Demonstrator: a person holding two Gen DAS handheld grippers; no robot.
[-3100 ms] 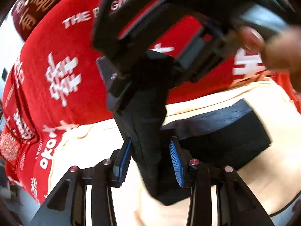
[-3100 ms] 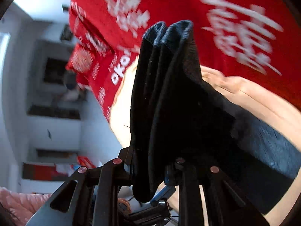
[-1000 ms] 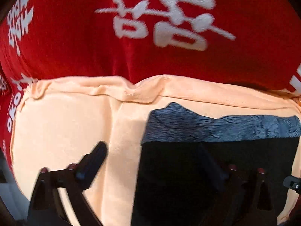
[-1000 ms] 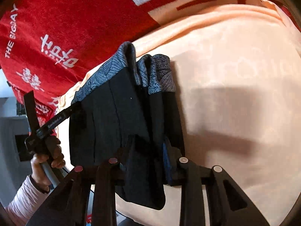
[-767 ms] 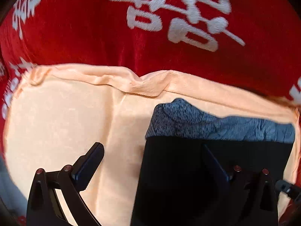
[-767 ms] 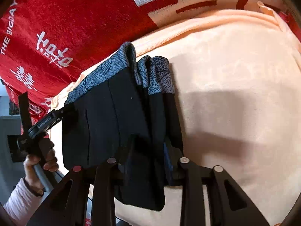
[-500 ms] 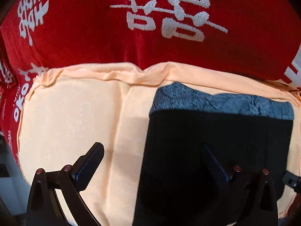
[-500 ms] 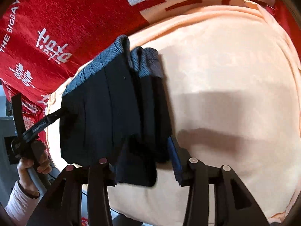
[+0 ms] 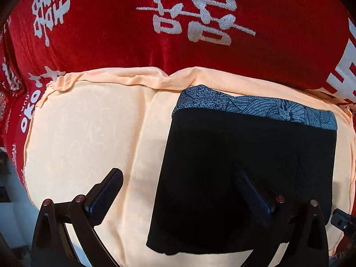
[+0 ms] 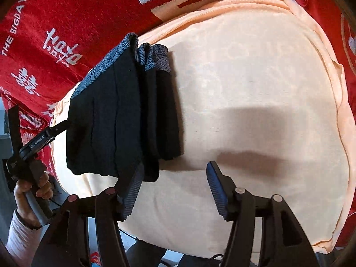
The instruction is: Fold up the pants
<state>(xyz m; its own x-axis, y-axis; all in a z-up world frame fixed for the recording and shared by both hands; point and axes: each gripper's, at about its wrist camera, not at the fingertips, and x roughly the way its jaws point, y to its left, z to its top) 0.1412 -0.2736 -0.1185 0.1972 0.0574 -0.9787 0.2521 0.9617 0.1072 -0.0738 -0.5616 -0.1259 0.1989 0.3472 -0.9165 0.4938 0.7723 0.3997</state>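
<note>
A red blanket (image 9: 111, 44) with white woven characters fills the space beyond the tools, spreading off to both sides. Nearer, directly beneath them, lies a pale peach cloth (image 10: 255, 89), its far hem (image 9: 133, 79) rumpled against the red. Warm light falls on it, leaving soft shadows. At the lower left edge, a strip of grey-white room (image 10: 4, 138) shows, too blurred to read.

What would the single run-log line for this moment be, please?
stage: release after fold | pants: folded, on peach cloth | left gripper: open | right gripper: jaws just opening, nothing between
</note>
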